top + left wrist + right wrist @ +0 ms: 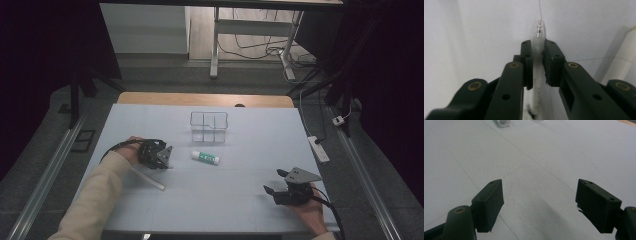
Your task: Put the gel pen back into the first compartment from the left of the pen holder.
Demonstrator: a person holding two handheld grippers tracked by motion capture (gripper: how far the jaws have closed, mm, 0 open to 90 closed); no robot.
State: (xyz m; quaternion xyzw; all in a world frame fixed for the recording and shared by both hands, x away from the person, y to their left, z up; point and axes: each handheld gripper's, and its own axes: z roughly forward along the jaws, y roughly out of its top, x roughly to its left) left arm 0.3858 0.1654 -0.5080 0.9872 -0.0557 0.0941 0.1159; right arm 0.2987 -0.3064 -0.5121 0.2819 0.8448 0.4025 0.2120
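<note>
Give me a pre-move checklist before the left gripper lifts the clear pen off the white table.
1. Left gripper jaws closed on the clear plastic pen: ok.
2. Pen centred between the pads: ok.
3. Pen clear of the white glue stick with green label: ok.
4. Right gripper open, apart on the white table: ok.
5. Clear four-compartment organiser upright: ok.
6. Grip firm enough: cannot tell.

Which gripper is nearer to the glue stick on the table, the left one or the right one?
Left. The left gripper is just beside the glue stick; the right gripper rests farther off, toward the near right corner.
</note>
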